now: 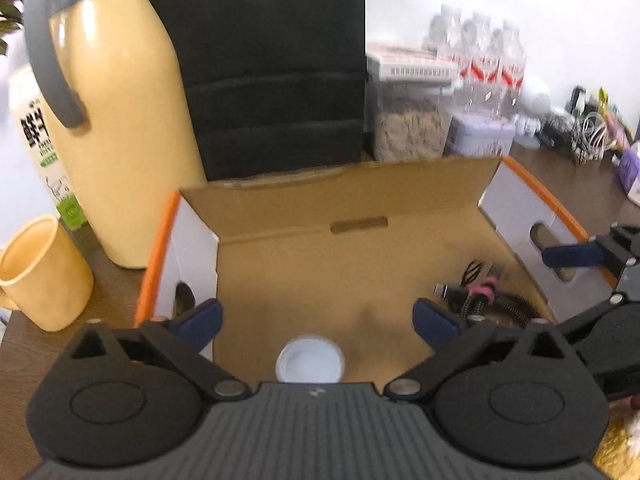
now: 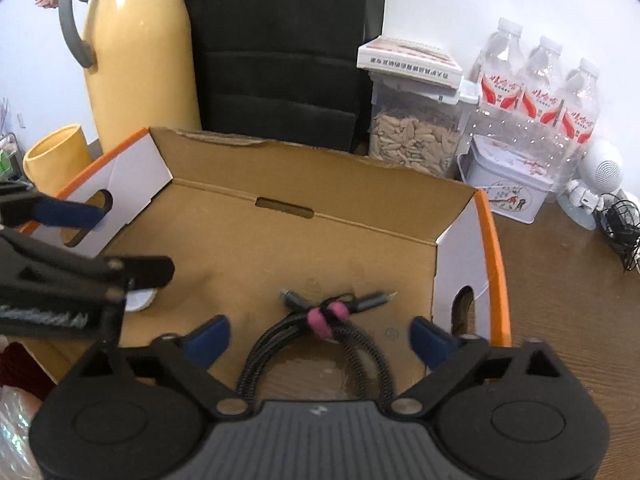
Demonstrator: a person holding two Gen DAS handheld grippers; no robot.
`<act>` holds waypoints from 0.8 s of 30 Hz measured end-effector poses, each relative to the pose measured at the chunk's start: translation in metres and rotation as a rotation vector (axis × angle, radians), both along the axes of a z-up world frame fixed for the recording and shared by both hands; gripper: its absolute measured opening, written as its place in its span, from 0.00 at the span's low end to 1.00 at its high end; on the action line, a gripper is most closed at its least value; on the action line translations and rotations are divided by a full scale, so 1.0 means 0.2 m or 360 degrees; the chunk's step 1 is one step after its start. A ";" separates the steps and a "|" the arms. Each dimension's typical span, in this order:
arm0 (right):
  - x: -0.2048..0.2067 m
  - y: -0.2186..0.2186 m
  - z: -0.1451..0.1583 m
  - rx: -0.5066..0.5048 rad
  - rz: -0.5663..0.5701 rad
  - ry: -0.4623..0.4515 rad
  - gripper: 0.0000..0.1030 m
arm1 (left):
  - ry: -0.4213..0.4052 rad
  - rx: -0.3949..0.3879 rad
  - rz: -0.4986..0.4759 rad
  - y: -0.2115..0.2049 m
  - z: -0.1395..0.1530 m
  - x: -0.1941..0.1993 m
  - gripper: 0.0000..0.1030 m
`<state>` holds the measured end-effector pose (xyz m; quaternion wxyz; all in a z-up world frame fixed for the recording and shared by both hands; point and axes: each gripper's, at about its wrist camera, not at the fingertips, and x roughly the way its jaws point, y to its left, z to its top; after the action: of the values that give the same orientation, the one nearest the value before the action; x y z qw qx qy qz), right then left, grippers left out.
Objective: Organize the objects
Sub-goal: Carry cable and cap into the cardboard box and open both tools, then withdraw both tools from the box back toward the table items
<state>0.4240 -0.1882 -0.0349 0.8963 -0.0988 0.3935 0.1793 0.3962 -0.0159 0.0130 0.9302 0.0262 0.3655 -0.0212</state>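
1. Cardboard box, open-topped with orange-edged white end flaps, fills the centre of both views on the brown desk.
2. Coiled cable, bound by a pink tie, lies on the box floor at lower centre.
3. White cap lies on the box floor at lower centre.
4. Left tongs: spread wide over the cap, gripping nothing.
5. Right tongs: spread wide astride the cable, pads clear of it.
6. Yellow jug and yellow cup stand at the left.
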 end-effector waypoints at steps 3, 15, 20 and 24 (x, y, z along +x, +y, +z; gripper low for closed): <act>-0.01 -0.01 0.02 0.0002 -0.0007 -0.0012 0.99 | -0.0037 -0.0022 0.0018 0.01 0.04 -0.02 1.00; -0.23 -0.07 0.23 0.0025 -0.0030 -0.0152 0.99 | -0.0179 -0.0003 0.0063 0.02 0.21 -0.27 1.00; -0.41 -0.11 0.34 0.0025 -0.0027 -0.0242 0.99 | -0.0269 0.0010 0.0064 0.04 0.29 -0.46 1.00; -0.57 -0.15 0.40 0.0018 -0.0010 -0.0298 0.99 | -0.0305 -0.0014 0.0046 0.06 0.33 -0.61 1.00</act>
<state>0.3097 -0.2177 0.0450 0.9303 -0.1088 0.3072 0.1686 0.2743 -0.0040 0.0782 0.9612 0.0188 0.2752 -0.0068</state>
